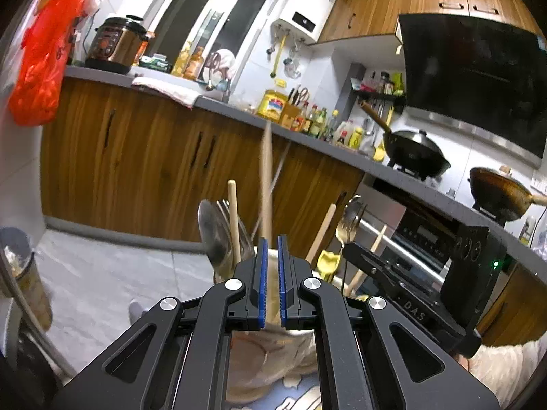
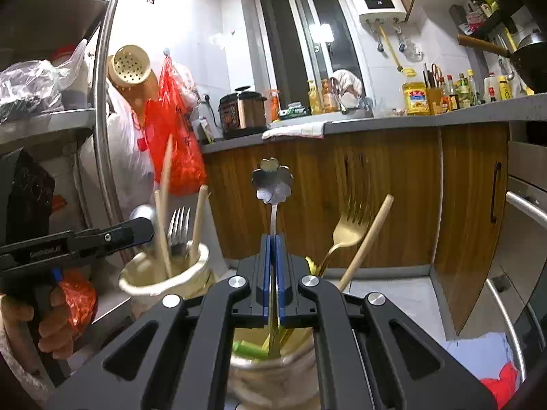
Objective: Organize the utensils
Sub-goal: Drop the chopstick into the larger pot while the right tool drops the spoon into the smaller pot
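Note:
My left gripper point(image 1: 272, 239) is shut on a wooden chopstick point(image 1: 266, 184) that stands up over a cream utensil cup point(image 2: 164, 278) holding forks, a spoon and more chopsticks. In the right wrist view the left gripper point(image 2: 150, 230) reaches over that cup from the left. My right gripper point(image 2: 274, 237) is shut on the thin handle of a silver flower-headed spoon point(image 2: 272, 179), above a second cup point(image 2: 273, 369) with a gold fork point(image 2: 348, 229), a wooden stick point(image 2: 367, 239) and green items. The right gripper's body point(image 1: 403, 273) shows in the left wrist view.
A grey counter point(image 2: 410, 121) over wooden cabinets point(image 2: 376, 198) runs behind, with oil bottles, a pressure cooker point(image 2: 242, 109) and woks point(image 1: 415, 152). A metal shelf rack point(image 2: 51, 119) and red bag point(image 2: 177, 136) stand left. An oven point(image 1: 410, 235) is at the right.

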`<action>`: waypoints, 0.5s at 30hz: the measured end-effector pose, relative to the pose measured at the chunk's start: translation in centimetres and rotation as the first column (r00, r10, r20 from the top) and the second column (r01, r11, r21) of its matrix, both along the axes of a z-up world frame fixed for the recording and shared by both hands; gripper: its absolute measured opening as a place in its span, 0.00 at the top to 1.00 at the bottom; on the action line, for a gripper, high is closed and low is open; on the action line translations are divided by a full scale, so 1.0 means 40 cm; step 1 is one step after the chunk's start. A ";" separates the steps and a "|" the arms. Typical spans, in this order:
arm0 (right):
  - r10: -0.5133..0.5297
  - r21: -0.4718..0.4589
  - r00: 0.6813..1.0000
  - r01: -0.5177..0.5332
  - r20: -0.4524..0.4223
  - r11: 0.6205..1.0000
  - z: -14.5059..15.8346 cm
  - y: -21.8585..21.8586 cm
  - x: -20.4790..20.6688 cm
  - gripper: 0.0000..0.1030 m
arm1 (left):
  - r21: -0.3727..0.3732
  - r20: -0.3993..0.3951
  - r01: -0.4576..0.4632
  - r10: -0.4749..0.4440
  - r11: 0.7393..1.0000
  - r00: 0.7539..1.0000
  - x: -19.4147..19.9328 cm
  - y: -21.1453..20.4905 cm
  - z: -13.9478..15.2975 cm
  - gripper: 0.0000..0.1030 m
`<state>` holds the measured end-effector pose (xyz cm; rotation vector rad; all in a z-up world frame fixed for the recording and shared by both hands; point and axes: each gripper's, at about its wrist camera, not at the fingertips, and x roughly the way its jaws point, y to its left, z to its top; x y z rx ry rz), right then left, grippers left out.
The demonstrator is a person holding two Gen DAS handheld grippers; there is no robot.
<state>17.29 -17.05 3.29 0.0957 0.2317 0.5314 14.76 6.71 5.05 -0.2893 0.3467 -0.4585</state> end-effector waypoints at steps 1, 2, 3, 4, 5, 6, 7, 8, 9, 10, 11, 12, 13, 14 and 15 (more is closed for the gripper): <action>0.002 -0.004 1.000 -0.002 -0.010 1.000 -0.003 0.000 -0.003 0.97 | 0.010 -0.006 0.001 -0.001 1.000 1.000 -0.002 -0.002 0.000 0.94; 0.004 -0.006 1.000 -0.004 -0.023 1.000 -0.006 -0.001 -0.004 0.97 | 0.021 -0.013 0.004 -0.004 1.000 1.000 -0.005 -0.005 0.000 0.94; 0.005 -0.007 0.999 -0.006 -0.039 1.000 -0.009 -0.002 -0.004 0.97 | 0.028 -0.017 0.006 -0.005 1.000 1.000 -0.007 -0.008 0.000 0.94; 0.004 -0.006 0.999 -0.004 -0.051 1.000 -0.011 -0.003 -0.004 0.97 | 0.032 -0.021 0.009 -0.008 0.999 1.000 -0.008 -0.010 0.000 0.94; 0.004 -0.003 0.998 -0.004 -0.068 1.000 -0.015 -0.007 -0.003 0.97 | 0.038 -0.026 0.013 -0.012 0.999 1.000 -0.010 -0.013 0.000 0.94; 0.004 0.001 0.997 -0.003 -0.079 1.000 -0.016 -0.011 -0.003 0.98 | 0.044 -0.028 0.012 -0.011 0.999 1.000 -0.009 -0.014 0.000 0.94; 0.002 0.002 0.996 -0.002 -0.085 1.000 -0.020 -0.014 -0.004 0.98 | 0.054 -0.030 0.010 -0.008 0.999 1.000 -0.011 -0.016 -0.001 0.94; 0.001 0.001 0.996 -0.001 -0.092 1.000 -0.023 -0.017 -0.005 0.97 | 0.058 -0.032 0.010 -0.008 0.998 0.999 -0.012 -0.017 -0.001 0.93; 0.003 0.001 0.994 -0.003 -0.107 1.000 -0.024 -0.018 -0.003 0.97 | 0.063 -0.034 0.009 -0.007 0.998 0.999 -0.014 -0.019 0.000 0.88; 0.008 0.000 0.993 -0.008 -0.118 1.000 -0.023 -0.017 0.000 0.97 | 0.065 -0.033 0.007 -0.005 0.998 0.999 -0.018 -0.021 0.001 0.83; 0.012 0.000 0.992 -0.012 -0.129 1.000 -0.024 -0.017 0.002 0.97 | 0.065 -0.032 0.008 -0.006 0.998 0.999 -0.021 -0.022 0.004 0.81; 0.014 0.001 0.990 -0.014 -0.138 1.000 -0.023 -0.018 0.002 0.96 | 0.066 -0.027 0.009 -0.008 0.998 1.000 -0.026 -0.024 0.007 0.81; 0.013 0.000 0.990 -0.013 -0.141 1.000 -0.022 -0.020 0.001 0.96 | 0.071 -0.023 0.007 -0.005 0.997 1.000 -0.032 -0.026 0.011 0.81; 0.010 0.000 0.990 -0.010 -0.141 1.000 -0.021 -0.022 -0.002 0.94 | 0.073 -0.023 0.007 -0.006 0.997 1.000 -0.037 -0.028 0.014 0.80; 0.011 0.000 0.990 -0.011 -0.141 1.000 -0.019 -0.024 -0.007 0.91 | 0.072 -0.024 0.010 -0.008 0.997 1.000 -0.041 -0.029 0.016 0.80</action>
